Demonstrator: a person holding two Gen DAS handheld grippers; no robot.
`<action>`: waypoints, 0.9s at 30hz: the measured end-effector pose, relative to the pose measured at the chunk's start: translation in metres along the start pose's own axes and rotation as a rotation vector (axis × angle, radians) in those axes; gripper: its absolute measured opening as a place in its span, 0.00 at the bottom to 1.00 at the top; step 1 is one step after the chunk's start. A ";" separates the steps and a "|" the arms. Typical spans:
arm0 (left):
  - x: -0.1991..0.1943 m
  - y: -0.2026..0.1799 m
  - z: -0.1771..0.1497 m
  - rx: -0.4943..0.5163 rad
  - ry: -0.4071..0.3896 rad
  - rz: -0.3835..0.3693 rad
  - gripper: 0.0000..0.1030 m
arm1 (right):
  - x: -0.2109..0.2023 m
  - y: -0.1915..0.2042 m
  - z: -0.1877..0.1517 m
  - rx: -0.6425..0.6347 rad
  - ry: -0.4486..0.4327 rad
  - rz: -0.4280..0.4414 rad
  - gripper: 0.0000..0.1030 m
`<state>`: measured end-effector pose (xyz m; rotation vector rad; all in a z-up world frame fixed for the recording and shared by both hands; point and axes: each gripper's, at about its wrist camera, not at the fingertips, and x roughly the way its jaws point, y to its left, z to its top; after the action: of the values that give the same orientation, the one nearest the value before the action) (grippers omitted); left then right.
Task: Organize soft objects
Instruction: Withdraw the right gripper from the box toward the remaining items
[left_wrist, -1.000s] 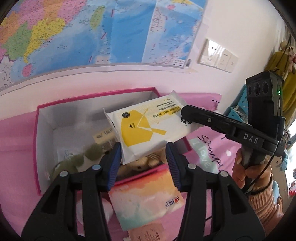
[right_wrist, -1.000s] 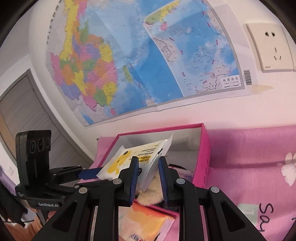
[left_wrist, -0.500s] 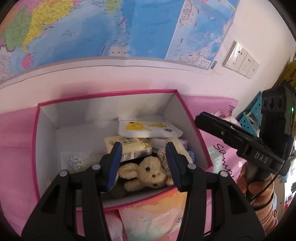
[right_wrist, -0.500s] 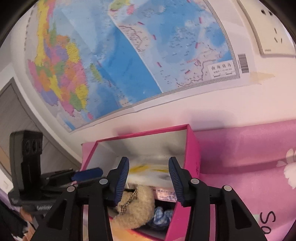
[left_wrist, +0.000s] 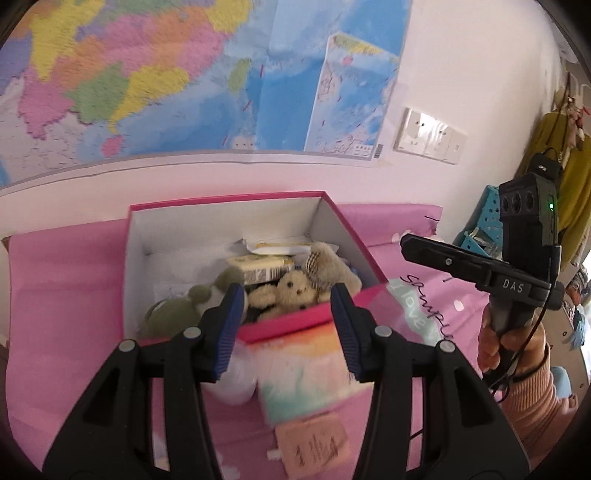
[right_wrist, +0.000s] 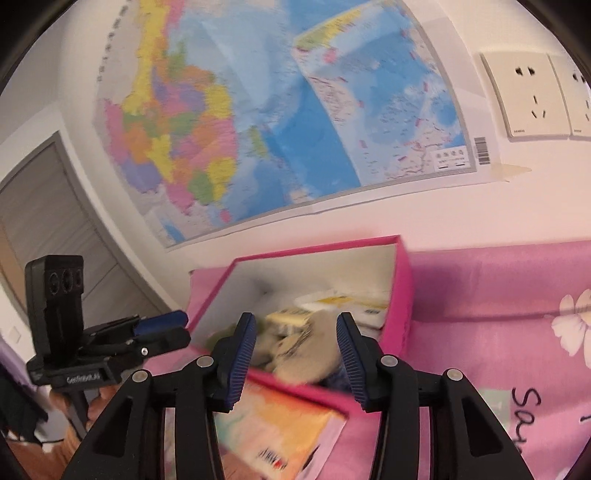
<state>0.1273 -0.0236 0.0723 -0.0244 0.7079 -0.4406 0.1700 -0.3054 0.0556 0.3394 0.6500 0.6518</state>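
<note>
Left wrist view: left claw (left_wrist: 286, 325) and right claw (right_wrist: 295, 354) gape empty before box (left_wrist: 221, 201).

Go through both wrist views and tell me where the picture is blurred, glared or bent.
Left wrist view: the map is motion-smeared, the wall sockets glare white, and the pastel pack before the pink box is soft. Right wrist view: the plush toys are smeared, the orange pack blurs, and the fisheye bends the map edge.
</note>
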 end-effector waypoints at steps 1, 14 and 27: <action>-0.009 0.002 -0.006 -0.003 -0.009 0.010 0.49 | -0.003 0.005 -0.004 -0.010 0.000 0.007 0.46; -0.033 0.015 -0.092 -0.076 0.086 -0.015 0.50 | -0.018 0.052 -0.072 -0.104 0.135 0.124 0.48; -0.036 0.038 -0.171 -0.196 0.220 0.010 0.50 | 0.038 0.096 -0.167 -0.139 0.439 0.255 0.48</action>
<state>0.0089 0.0465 -0.0424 -0.1586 0.9657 -0.3656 0.0415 -0.1930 -0.0408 0.1486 0.9830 1.0254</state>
